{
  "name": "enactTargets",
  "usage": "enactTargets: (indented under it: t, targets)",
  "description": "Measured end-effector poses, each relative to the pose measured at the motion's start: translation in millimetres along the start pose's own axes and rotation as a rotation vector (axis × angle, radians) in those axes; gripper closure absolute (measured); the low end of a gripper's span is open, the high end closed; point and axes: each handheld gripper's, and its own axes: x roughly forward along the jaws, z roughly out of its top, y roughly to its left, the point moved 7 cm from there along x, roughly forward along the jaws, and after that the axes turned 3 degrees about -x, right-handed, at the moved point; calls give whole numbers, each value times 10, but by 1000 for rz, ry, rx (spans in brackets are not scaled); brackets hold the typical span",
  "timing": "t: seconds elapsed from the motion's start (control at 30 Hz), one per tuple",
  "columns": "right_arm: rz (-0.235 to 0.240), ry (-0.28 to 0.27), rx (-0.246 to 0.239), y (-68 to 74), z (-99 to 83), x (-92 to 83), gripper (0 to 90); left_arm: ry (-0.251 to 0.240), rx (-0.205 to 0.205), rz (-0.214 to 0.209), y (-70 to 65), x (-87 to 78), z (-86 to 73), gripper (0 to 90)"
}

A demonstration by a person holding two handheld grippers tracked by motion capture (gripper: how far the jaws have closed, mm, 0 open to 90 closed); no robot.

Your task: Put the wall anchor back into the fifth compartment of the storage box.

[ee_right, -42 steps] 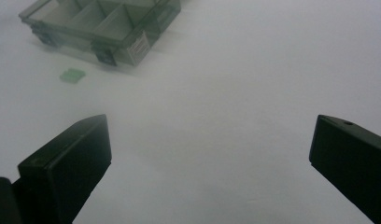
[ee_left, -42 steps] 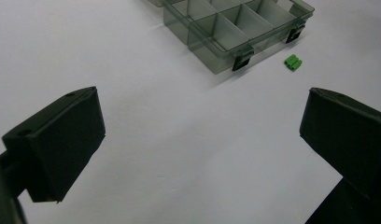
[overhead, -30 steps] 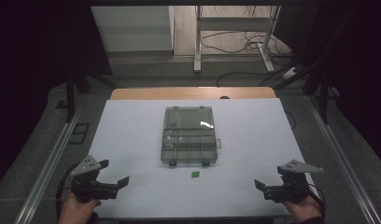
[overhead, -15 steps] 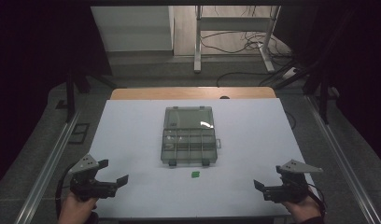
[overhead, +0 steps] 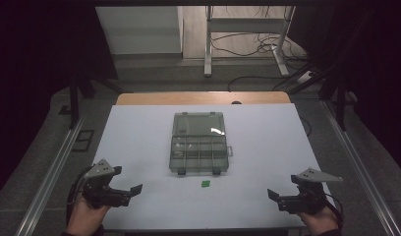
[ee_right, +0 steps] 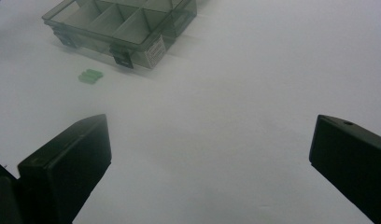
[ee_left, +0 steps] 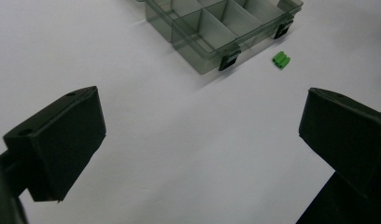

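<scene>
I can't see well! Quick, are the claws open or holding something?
Left claw: open, empty.
Right claw: open, empty.

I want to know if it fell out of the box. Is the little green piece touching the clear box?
Apart. The left gripper view shows bare white table between the green piece and the compartment box.
</scene>
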Motion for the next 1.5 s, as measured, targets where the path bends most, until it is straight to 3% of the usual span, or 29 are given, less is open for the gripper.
enactTargets:
  t: [0.27,0.6,1.03,1.33,1.5]
  targets:
    - [4,20,-12,11,-22,40,0,7,29,-10,-50,100,79,9]
    - [-11,21,-26,5,-18,61,0,5,29,-43,-107,224,161,9]
    - [-13,7,-16,-1,5,47,0,22,92,-50,-200,423,247,11]
    - [-22,5,-19,-2,4,49,0,54,96,-99,-313,576,304,12]
    - [-25,0,-26,-6,8,46,0,71,120,-109,-375,670,331,4]
